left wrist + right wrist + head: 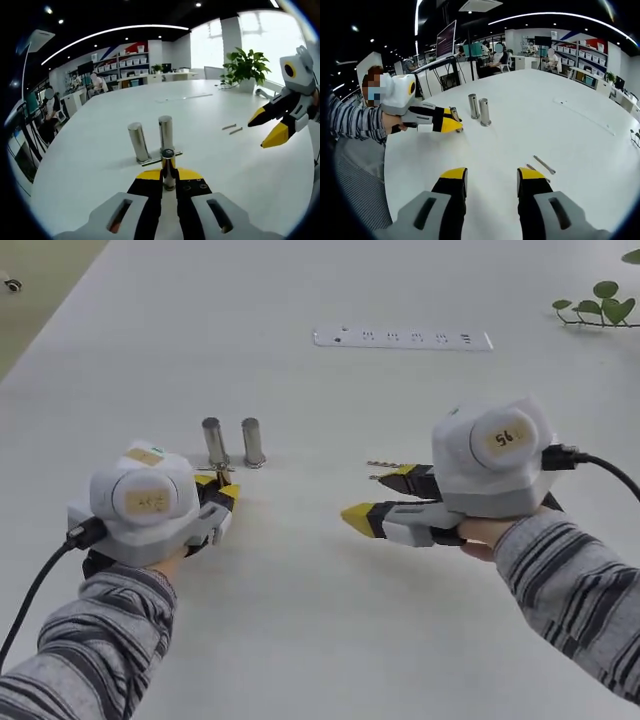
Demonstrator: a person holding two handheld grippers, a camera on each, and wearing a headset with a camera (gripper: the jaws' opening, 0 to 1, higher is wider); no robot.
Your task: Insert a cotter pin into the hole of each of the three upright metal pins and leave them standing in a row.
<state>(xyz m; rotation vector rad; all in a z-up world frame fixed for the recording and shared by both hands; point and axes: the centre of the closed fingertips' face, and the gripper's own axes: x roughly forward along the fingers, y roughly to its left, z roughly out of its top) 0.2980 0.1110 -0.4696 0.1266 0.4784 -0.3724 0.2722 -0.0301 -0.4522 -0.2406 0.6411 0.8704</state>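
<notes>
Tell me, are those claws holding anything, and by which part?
The left gripper pinches a metal pin by its lower shaft, below its cotter pin. The right gripper holds nothing.

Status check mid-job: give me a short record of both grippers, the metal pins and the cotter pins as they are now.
left gripper: shut on a metal pin, held upright
cotter pin: lies across the held pin near its top, seems to pass through it
standing pins: two, upright, side by side, just beyond the held one
right gripper: open, holding nothing
loose cotter pins: two, flat on the table, just ahead of the right gripper
</notes>
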